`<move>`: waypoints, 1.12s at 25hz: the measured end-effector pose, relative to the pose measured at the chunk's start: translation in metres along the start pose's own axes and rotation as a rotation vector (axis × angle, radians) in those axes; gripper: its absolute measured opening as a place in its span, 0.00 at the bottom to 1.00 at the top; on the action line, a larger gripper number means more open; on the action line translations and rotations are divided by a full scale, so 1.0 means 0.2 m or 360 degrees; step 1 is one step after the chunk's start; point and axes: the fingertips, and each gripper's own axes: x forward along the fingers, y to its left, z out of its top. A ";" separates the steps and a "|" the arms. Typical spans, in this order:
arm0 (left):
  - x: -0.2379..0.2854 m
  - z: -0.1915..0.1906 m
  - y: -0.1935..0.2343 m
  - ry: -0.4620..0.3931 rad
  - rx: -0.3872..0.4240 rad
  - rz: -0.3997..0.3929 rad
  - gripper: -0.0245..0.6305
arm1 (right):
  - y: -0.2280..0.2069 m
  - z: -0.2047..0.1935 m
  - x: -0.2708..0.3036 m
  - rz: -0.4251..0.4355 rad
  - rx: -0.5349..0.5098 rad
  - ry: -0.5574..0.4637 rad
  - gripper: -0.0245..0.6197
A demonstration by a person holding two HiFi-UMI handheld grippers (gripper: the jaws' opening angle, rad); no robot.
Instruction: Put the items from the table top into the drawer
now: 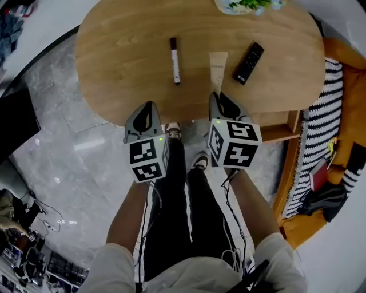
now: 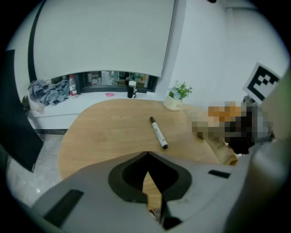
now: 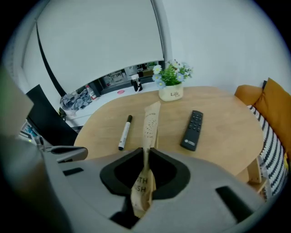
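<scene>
A long beige paper packet (image 1: 218, 67) (image 3: 150, 122) points away across the round wooden table (image 1: 114, 51), and my right gripper (image 1: 216, 98) (image 3: 146, 148) is shut on its near end at the table's front edge. The packet's printed lower end hangs inside the jaws. My left gripper (image 1: 150, 105) (image 2: 148, 154) hovers at the front edge further left, shut with nothing in it. A white marker with a black cap (image 1: 175, 60) (image 2: 158, 132) (image 3: 124, 132) lies left of the packet. To the packet's right is a black remote (image 1: 248, 63) (image 3: 192, 130).
A small potted plant (image 1: 246, 6) (image 3: 171, 84) stands at the table's far edge. A wooden ledge (image 1: 280, 130) juts out under the table's right side. An orange sofa with a striped blanket (image 1: 320, 126) is on the right. The person's legs (image 1: 183, 194) stand below on grey floor.
</scene>
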 end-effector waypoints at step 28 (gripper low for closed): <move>0.19 0.04 -1.34 0.0102 0.0789 -0.0575 0.05 | -1.37 -0.67 -0.67 -0.0628 0.1299 -0.0317 0.11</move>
